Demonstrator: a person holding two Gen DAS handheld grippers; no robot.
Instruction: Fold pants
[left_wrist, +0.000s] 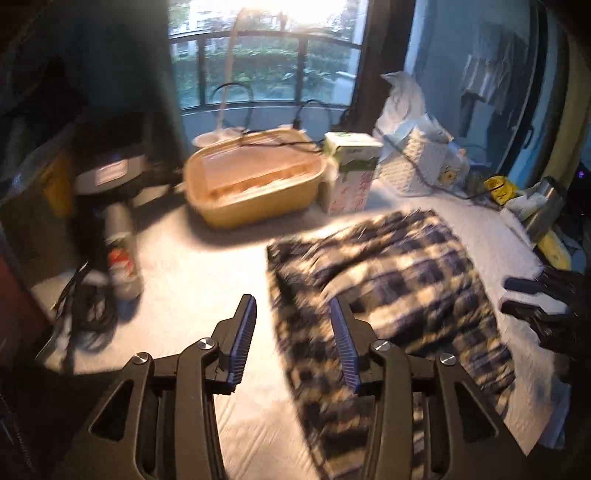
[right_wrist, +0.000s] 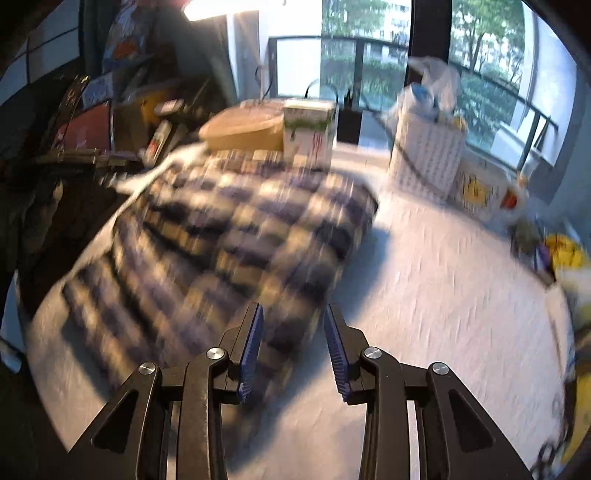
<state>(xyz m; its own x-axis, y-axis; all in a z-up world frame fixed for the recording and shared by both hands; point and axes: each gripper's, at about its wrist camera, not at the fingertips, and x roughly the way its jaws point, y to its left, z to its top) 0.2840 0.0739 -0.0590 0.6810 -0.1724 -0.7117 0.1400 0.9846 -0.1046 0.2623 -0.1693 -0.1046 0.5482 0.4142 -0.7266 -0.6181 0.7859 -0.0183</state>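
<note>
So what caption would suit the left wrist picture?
Open left gripper hovering by folded plaid pants on a white table, right gripper nearby.

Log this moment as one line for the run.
task: fold pants | pants: folded on table | left hand-held gripper: open, empty | right hand-held gripper: open, empty

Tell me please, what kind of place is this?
Probably a lived-in room at home: plaid pants lie on a white padded surface, with a beige lidded container, a white woven basket and a balcony window behind.
</note>
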